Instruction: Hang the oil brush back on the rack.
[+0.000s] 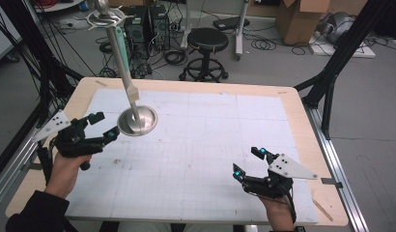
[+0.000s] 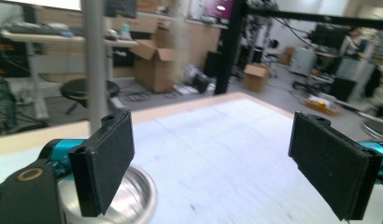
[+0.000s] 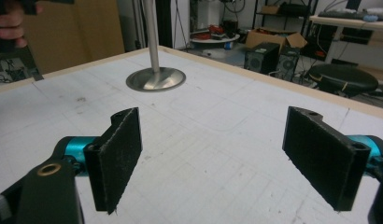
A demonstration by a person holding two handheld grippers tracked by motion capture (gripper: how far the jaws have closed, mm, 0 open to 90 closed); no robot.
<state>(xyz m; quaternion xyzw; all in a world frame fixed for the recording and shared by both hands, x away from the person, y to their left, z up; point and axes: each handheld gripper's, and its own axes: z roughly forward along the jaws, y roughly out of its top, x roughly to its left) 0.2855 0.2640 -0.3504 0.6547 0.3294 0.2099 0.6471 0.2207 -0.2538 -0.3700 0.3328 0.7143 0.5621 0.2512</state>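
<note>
A: Standing on the table (image 1: 196,84), toward its far left: metal stand (image 1: 131,96), upright on its round base (image 1: 137,121). Just left of that base: left gripper (image 1: 104,125), jaws spread wide, holding nothing.

B: And well off to the right of the base, nearer the person: right gripper (image 1: 248,162), likewise wide open and empty. Any trouble ahead?

A: Likely only from the left side. Could clip the rim of the base with one pad and skid the stand across the table. Worse, could nudge the pole (image 1: 120,53) above the base; tall and top-heavy by the look of it, so probably quick to tip.

B: Cause?

A: Closing in at an angle, or with one jaw over the rim and the other short of it. Also slick polished metal: easy to lose from a shallow pinch. Safer to come in square and low, centred on the pole just above the base.
</note>
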